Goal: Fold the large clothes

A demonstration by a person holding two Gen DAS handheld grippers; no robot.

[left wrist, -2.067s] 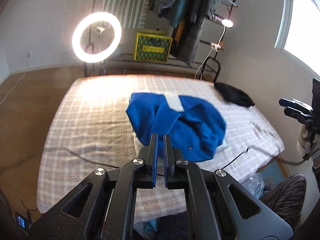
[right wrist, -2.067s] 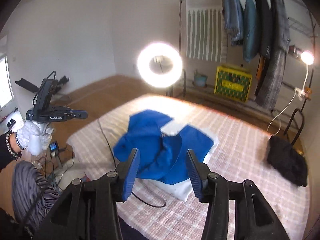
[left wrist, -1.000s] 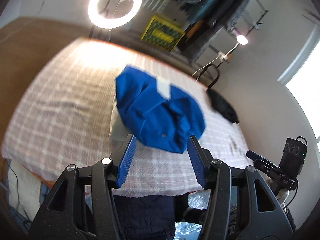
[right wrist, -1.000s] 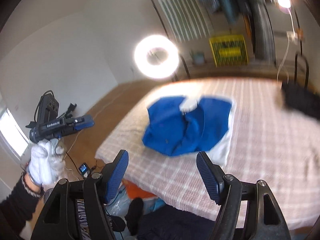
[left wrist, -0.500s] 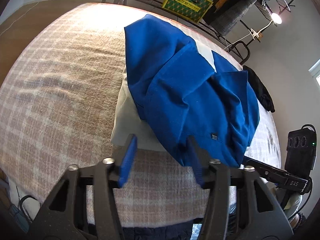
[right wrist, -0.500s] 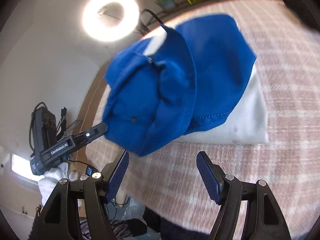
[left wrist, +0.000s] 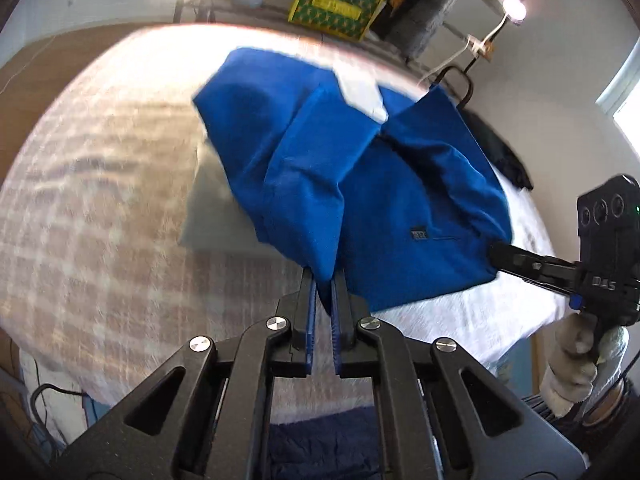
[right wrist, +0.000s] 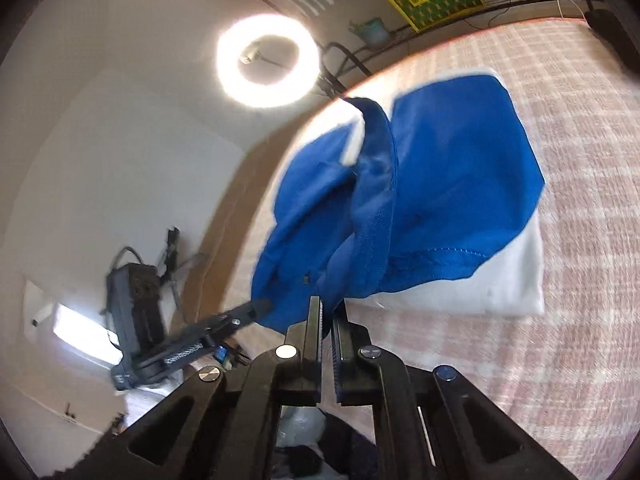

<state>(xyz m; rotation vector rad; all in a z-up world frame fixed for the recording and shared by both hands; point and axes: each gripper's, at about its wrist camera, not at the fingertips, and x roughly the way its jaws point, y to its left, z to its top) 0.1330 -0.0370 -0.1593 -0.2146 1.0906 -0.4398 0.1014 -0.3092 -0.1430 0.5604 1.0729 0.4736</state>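
A blue garment (left wrist: 360,168) lies crumpled on a folded white cloth (left wrist: 216,216) on the checked bed cover (left wrist: 100,200). My left gripper (left wrist: 323,280) has its jaws closing tight, and the pads pinch a fold of the garment's near edge. My right gripper (right wrist: 328,304) is likewise closing, with blue cloth (right wrist: 440,184) caught between its pads. Each view shows the other gripper at the same hem: the right gripper (left wrist: 496,254) at the garment's right corner, the left gripper (right wrist: 260,306) at its left. The pinched hem rises slightly off the white cloth (right wrist: 500,280).
A lit ring light (right wrist: 268,62) and a yellow crate (left wrist: 336,0) stand beyond the bed's far side, with hanging clothes and a small lamp (left wrist: 515,8). A black cloth (left wrist: 508,160) lies at the bed's far right. A gloved hand (left wrist: 576,364) holds the right gripper.
Both grippers came down toward the bed's near edge. Their jaws went from wide open to closed on the blue garment's near hem, which now lifts a little.
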